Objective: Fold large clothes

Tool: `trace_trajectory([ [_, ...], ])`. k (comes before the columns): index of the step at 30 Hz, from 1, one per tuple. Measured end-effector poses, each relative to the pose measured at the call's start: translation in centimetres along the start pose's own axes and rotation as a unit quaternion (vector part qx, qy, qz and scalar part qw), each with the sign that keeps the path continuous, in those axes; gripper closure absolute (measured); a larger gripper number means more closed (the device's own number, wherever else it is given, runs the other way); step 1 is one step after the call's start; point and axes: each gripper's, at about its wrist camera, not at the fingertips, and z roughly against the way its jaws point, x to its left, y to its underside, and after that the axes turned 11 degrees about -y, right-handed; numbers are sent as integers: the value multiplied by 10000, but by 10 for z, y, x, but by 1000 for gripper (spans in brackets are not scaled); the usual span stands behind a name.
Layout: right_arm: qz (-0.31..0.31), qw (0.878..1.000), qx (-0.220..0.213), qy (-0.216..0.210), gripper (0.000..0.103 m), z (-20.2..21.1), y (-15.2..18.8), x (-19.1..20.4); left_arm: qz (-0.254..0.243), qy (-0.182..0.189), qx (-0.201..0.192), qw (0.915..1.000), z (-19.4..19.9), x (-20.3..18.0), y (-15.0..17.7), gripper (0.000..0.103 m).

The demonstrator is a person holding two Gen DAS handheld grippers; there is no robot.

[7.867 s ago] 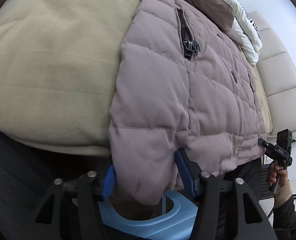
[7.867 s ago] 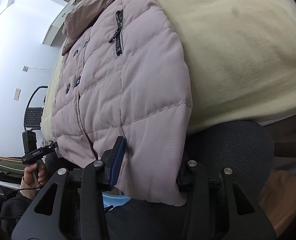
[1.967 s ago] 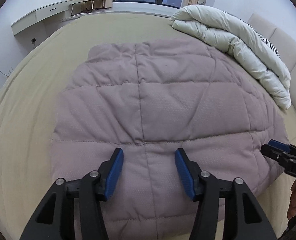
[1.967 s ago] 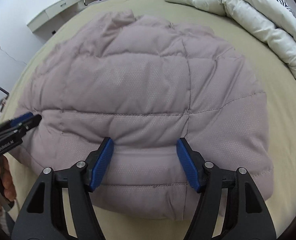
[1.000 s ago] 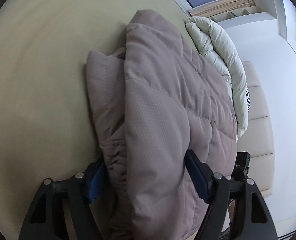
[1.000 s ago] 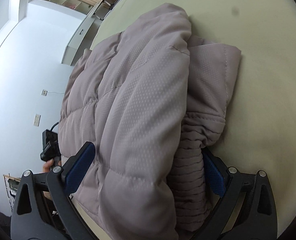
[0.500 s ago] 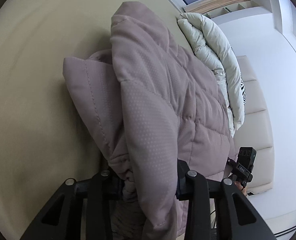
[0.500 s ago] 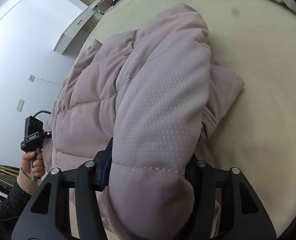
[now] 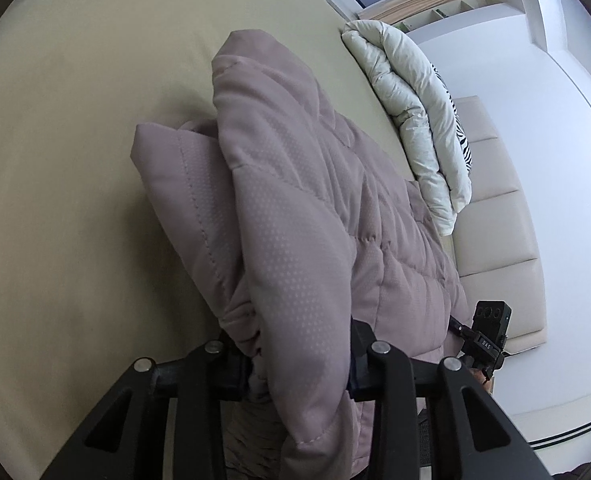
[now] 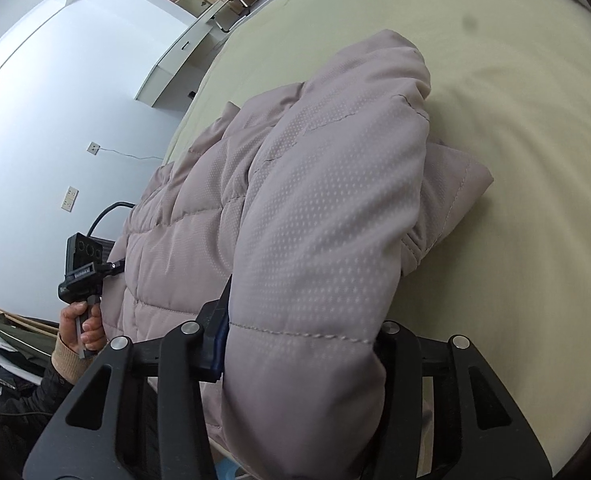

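A: At the lower centre of the left wrist view, what is held by the left gripper (image 9: pixel 299 354)?

B: A thick side edge of the mauve quilted puffer coat (image 9: pixel 295 216), lying on the beige bed sheet (image 9: pixel 63 160), is clamped. In the right wrist view, the right gripper (image 10: pixel 301 350) is closing on the opposite edge.

A: How should the fold be carried?

B: Both edges should be kept level and taut. Both grippers are angled downward, gripped from behind.

There is one puffy pink coat (image 9: pixel 303 216), one big bed (image 9: pixel 75 128), one white blanket (image 9: pixel 411 108), two grippers (image 9: pixel 301 354) (image 10: pixel 299 344), and one hand (image 10: pixel 81 326).
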Motion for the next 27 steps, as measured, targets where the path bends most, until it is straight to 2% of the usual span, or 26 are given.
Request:
trace_trajectory([
  [2,-102,9999,37,89,57,-4,9,-6,28,-196,52,9998,-7,9,11,62],
  [5,-53,9987,109,498,38,-19,20,-19,196,-290,97,9993,-26,23,16,49],
  [6,-122,9985,44,532,28,-25,20,-26,262,-294,69,9992,-30,26,16,45],
  [7,-295,9984,-1,479,25,-28,20,-33,339,-280,47,9990,-31,28,17,45],
  [9,-551,9974,-96,459,25,-27,19,-35,369,-363,-32,9987,-26,25,20,44],
  [13,-584,9941,-314,857,25,-8,15,-18,212,-757,-387,9962,3,18,31,44],
  [16,-441,9877,-821,1256,25,22,27,5,-9,-1163,-995,9882,38,5,47,44],
  [17,-399,9835,-1061,1413,25,37,34,15,-137,-1317,-1211,9838,50,-1,53,39],
  [18,-330,9787,-1216,1619,25,48,42,25,-281,-1509,-1440,9776,63,-10,60,32],
  [20,-77,9680,-1523,1991,25,71,62,47,-577,-1952,-1887,9607,84,-30,76,25],
  [21,62,9636,-1647,2107,25,93,74,45,-795,-2135,-2133,9501,94,-44,85,22],
  [22,263,9565,-1799,2281,24,101,81,61,-1013,-2301,-2386,9380,104,-58,95,19],
  [23,535,9469,-1981,2476,24,108,92,81,-1169,-2475,-2619,9255,114,-67,105,11],
  [24,841,9352,-2174,2667,24,113,102,104,-1305,-2666,-2918,9092,125,-82,116,4],
  [25,1086,9261,-2307,2782,23,117,112,124,-1427,-2794,-3203,8938,134,-97,125,1],
  [26,1426,9130,-2477,2911,22,118,114,144,-1605,-2892,-3526,8754,144,-113,138,0],
  [27,1752,8970,-2662,3062,19,120,118,165,-1734,-2987,-3741,8607,152,-126,148,0],
])
